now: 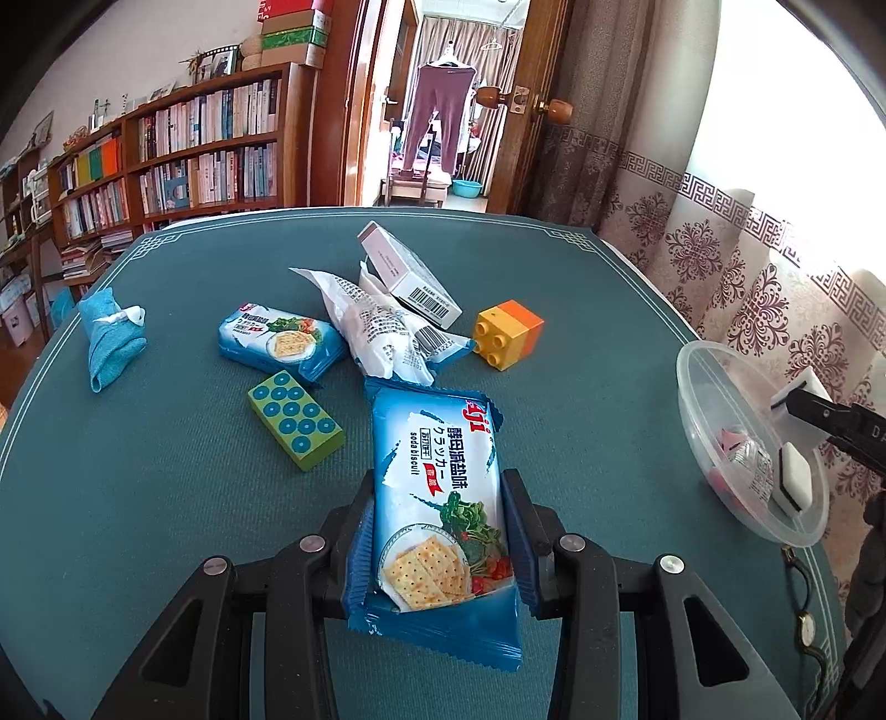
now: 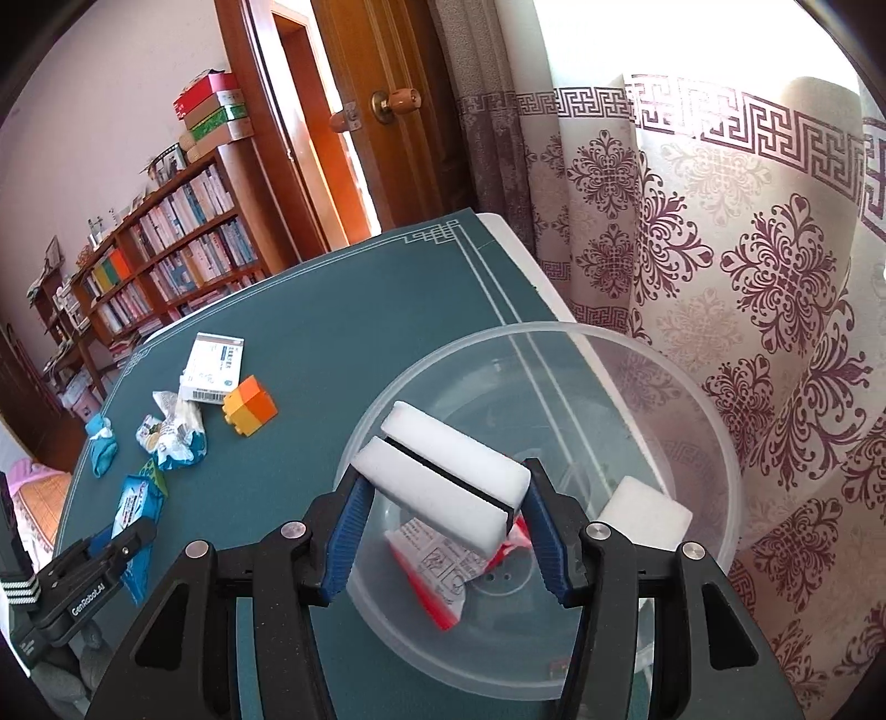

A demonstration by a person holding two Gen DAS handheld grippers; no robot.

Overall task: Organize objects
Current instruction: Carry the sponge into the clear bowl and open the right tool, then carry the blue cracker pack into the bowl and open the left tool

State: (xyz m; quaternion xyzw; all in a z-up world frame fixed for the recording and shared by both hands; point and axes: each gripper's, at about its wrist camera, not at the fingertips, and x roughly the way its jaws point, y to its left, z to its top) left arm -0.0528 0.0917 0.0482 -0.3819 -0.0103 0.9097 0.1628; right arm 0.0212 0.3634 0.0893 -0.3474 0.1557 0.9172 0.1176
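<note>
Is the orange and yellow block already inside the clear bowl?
No, the block sits on the table beside a barcoded box, apart from the bowl.

A wooden bookcase [image 1: 183, 149] is standing along the wall, its shelves packed with books, and coloured boxes [image 1: 293, 30] are sitting stacked on its top. A wooden door [image 2: 343, 111] with a round knob [image 2: 404, 101] is standing open beside it. Through the doorway a pair of purple trousers [image 1: 440, 113] is hanging from a hanger, with a blue basin [image 1: 466, 188] sitting on the floor beyond. Patterned curtains [image 2: 720, 232] are glowing with daylight.
</note>
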